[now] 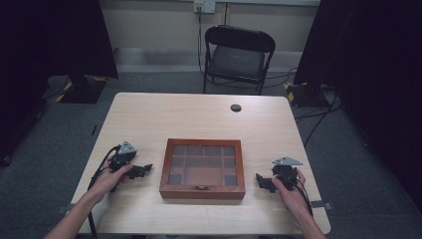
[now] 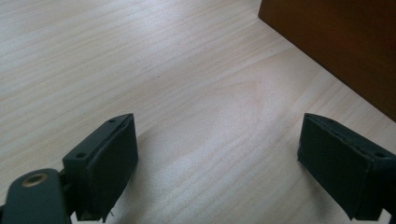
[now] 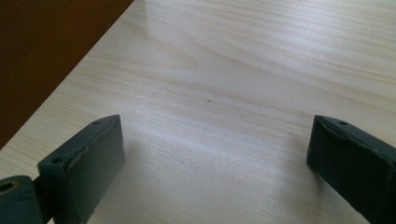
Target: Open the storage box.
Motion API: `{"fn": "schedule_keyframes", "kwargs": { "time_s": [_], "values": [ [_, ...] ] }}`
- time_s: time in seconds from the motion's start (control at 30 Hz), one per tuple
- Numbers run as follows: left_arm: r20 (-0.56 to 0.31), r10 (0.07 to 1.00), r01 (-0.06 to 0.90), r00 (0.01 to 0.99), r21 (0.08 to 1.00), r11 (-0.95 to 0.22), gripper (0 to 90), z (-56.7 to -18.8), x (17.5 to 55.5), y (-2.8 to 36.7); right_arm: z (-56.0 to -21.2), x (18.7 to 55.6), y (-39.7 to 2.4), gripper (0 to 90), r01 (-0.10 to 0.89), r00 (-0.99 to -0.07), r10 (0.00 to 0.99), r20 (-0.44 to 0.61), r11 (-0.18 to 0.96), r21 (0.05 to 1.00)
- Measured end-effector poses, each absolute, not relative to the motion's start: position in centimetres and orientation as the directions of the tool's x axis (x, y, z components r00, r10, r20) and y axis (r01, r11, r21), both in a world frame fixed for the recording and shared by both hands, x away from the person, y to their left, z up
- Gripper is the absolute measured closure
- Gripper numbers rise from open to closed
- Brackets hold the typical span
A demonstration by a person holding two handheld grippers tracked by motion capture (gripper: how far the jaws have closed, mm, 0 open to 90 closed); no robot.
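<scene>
Both grippers are hovering wide-spread and empty, left gripper [image 1: 145, 171] and right gripper [image 1: 260, 180] flanking the wooden box [image 1: 202, 168] sitting mid-table between them, each equally near.

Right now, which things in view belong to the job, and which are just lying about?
In the job:
wooden box, lid shut
left gripper, open beside it
right gripper, open beside it

Lying about:
folding chair behind the table

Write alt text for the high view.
A closed wooden box with a glass-paned lid sits on a pale wooden table. A person's hands hold an open left claw and an open right claw on either side of it.
</scene>
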State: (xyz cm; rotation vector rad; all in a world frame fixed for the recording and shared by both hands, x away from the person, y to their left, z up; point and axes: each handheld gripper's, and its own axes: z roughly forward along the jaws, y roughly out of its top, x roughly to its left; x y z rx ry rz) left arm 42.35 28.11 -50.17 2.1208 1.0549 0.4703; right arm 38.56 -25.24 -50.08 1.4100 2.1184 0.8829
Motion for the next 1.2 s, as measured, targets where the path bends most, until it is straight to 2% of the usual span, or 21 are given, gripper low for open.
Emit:
{"fn": "schedule_keyframes", "kwargs": {
  "time_s": [0.1, 0.17, 0.2, 0.23, 0.27, 0.43, 0.53, 0.93, 1.2],
  "values": [
    [0.008, 0.802, 0.545, 0.597, 0.729, -0.413, 10.4, -50.2, 42.4, 28.0, -50.1, 38.6, -25.3, 3.9, 0.64, -0.385, 0.923, -0.015, 0.279, 0.716],
    [0.015, 0.797, 0.541, 0.604, 0.726, -0.423, 8.9, -50.2, 42.5, 28.0, -49.7, 38.6, -25.2, 16.5, 0.642, -0.402, 0.916, -0.015, 0.293, 0.709],
    [0.015, 0.795, 0.54, 0.606, 0.726, -0.426, 8.7, -50.2, 42.5, 28.0, -49.5, 38.6, -25.2, 19.4, 0.639, -0.403, 0.915, -0.02, 0.297, 0.71],
    [0.015, 0.795, 0.54, 0.606, 0.726, -0.426, 8.5, -50.2, 42.5, 28.0, -49.5, 38.6, -25.2, 19.4, 0.639, -0.403, 0.915, -0.02, 0.297, 0.71],
    [0.01, 0.797, 0.542, 0.604, 0.727, -0.42, 8.5, -50.2, 42.5, 28.0, -49.2, 38.5, -25.2, 15.6, 0.628, -0.408, 0.913, -0.022, 0.298, 0.719],
    [0.011, 0.796, 0.541, 0.605, 0.729, -0.42, 7.9, -50.2, 42.5, 28.0, -47.6, 38.3, -25.3, 17.4, 0.591, -0.421, 0.907, 0.013, 0.264, 0.762],
    [0.012, 0.795, 0.541, 0.606, 0.727, -0.423, 7.9, -50.2, 42.6, 28.0, -46.9, 38.2, -24.9, 22.0, 0.564, -0.452, 0.892, 0.011, 0.277, 0.778],
    [0.012, 0.795, 0.543, 0.606, 0.725, -0.425, 6.9, -50.2, 42.6, 28.0, -45.0, 37.5, -23.8, 28.0, 0.55, -0.534, 0.84, 0.094, 0.262, 0.793],
    [0.008, 0.796, 0.545, 0.605, 0.725, -0.421, 6.6, -50.2, 42.6, 27.9, -43.3, 37.1, -23.0, 37.8, 0.526, -0.584, 0.801, 0.133, 0.248, 0.813]
  ]
}}
